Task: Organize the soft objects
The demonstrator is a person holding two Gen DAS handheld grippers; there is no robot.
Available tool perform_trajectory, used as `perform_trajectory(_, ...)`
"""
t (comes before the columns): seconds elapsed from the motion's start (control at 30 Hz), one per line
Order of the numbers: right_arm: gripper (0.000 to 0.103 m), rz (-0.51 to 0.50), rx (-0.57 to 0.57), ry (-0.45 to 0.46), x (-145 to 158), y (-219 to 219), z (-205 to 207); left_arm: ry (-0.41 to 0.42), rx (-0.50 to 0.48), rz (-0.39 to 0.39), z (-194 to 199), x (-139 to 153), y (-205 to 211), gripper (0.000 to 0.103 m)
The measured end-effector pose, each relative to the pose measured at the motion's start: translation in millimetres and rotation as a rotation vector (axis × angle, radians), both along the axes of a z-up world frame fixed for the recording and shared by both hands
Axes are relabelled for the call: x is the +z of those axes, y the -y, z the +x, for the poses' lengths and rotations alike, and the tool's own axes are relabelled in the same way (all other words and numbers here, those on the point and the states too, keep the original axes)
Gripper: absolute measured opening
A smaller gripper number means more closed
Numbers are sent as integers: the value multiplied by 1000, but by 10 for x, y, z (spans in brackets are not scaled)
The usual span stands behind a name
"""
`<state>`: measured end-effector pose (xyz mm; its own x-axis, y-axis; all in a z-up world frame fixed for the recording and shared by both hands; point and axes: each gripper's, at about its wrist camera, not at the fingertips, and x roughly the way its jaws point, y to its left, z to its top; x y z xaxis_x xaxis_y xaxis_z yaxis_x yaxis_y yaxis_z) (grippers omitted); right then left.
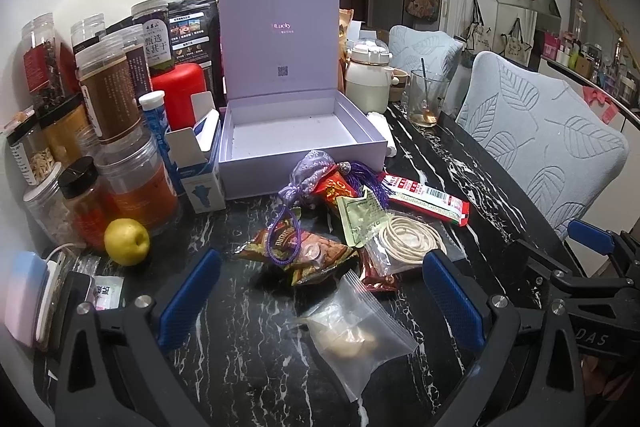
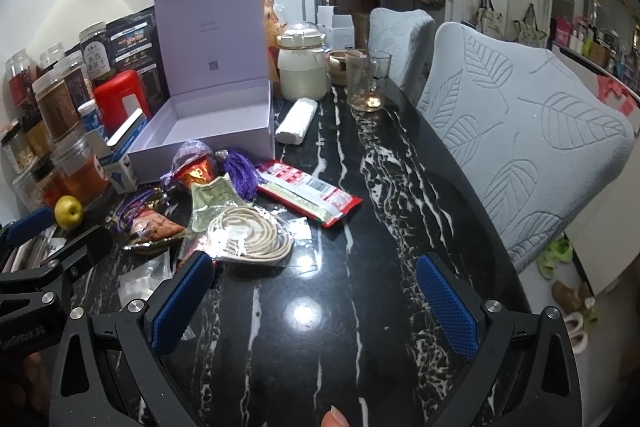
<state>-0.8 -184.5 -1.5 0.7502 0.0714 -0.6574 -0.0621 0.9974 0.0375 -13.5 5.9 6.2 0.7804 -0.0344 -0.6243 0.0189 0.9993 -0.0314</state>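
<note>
A pile of soft packets lies on the black marble table (image 1: 248, 367) in front of an open lilac box (image 1: 300, 143) (image 2: 208, 131). In it are a purple pouch (image 1: 310, 177), a red snack bar wrapper (image 1: 424, 197) (image 2: 308, 191), a green sachet (image 1: 360, 219), a bag of coiled cord (image 1: 404, 239) (image 2: 248, 235), a brown snack packet (image 1: 304, 253) and a clear zip bag (image 1: 356, 335). My left gripper (image 1: 320, 299) is open just above the zip bag. My right gripper (image 2: 316, 303) is open over bare table, right of the pile.
Jars and bottles (image 1: 104, 107) crowd the left side, with a yellow apple (image 1: 127, 241) in front. Behind the box stand a white jug (image 1: 368, 75) and a glass with a spoon (image 1: 426, 97). Two leaf-patterned chairs (image 2: 520, 139) line the table's right edge.
</note>
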Motion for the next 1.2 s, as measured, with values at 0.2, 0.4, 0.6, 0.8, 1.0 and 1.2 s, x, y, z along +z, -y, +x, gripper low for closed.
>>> perform_trajectory(0.2, 103, 2, 6, 10, 40, -21, -30, 6, 5, -7, -40, 18, -52, 103)
perform_trajectory(0.4, 103, 5, 27, 3, 20, -87, -68, -11, 19, -8, -71, -5, -156, 103)
perform_trajectory(0.6, 103, 26, 70, -28, -82, -196, -91, -28, 39, -9, -111, -54, -304, 103)
perform_trajectory(0.8, 103, 51, 133, -64, -213, -369, -86, -54, 62, -11, -154, -180, -486, 103)
perform_trajectory(1.0, 103, 74, 214, -110, -381, -592, -47, -83, 92, -18, -167, -308, -690, 103)
perform_trajectory(1.2, 103, 101, 298, -162, -562, -828, 36, -105, 123, -11, -159, -392, -841, 103)
